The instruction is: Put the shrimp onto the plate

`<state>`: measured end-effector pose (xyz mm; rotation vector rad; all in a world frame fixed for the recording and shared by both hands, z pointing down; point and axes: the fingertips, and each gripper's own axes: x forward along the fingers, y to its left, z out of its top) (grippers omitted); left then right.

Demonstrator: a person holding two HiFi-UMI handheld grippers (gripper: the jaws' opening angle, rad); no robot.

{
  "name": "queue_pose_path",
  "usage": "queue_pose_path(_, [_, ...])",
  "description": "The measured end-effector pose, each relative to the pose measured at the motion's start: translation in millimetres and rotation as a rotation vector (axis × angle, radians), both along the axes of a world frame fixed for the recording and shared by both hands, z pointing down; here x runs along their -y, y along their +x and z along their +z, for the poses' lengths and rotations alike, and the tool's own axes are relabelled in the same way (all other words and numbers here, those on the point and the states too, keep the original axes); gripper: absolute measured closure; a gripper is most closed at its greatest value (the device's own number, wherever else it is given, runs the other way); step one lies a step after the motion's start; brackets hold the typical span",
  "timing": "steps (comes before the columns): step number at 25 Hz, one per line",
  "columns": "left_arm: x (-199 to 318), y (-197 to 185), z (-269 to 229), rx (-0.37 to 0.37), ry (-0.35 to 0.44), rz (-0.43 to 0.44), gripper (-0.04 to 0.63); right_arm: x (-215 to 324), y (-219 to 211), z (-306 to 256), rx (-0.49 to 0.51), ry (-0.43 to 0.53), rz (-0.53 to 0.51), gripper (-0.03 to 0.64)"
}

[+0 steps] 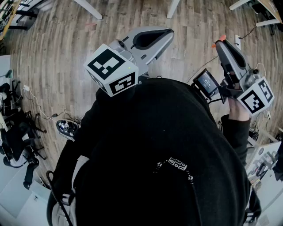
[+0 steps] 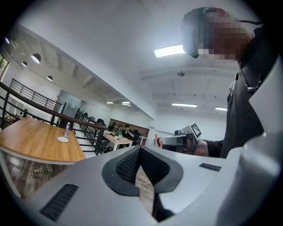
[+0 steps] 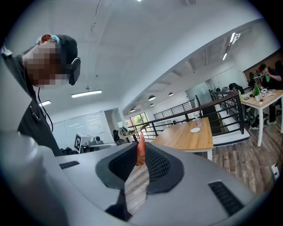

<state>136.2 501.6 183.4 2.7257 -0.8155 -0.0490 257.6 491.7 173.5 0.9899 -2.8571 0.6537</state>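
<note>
An orange shrimp stands pinched between the tips of my right gripper, its narrow end poking up past the fingers. The head view shows the same orange tip at the nose of the right gripper, held out over the floor at the right. My left gripper is held out at the centre, its tips together with nothing between them. A small white plate lies on a wooden table far off, also visible as the plate in the left gripper view.
Below me lies a wood plank floor with cables and dark gear at the left. White table legs stand ahead. A black railing runs behind the wooden table. People sit at a far table.
</note>
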Motion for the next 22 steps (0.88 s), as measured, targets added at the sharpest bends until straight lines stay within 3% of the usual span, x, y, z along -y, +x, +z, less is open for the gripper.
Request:
queue_pose_path(6, [-7.3,7.5,-15.9,-0.079,0.03,0.042,0.589,7.0,2.4,-7.9,-0.017,0.024,0.002,0.549])
queue_pose_path(10, [-1.8,17.0,-10.7,-0.053,0.013,0.048,0.589,13.8,17.7,-6.1,0.052,-0.004,-0.001,0.549])
queue_pose_path(15, [6.5,28.3,-1.6,-0.055,-0.026,0.01,0.589,14.6,35.7,0.8,0.056,0.004,0.012,0.549])
queue_pose_path(22, [-11.3,59.2,5.6,0.058,0.039,0.09,0.589,16.5,46.1,2.1,0.055,0.02,0.001,0.549])
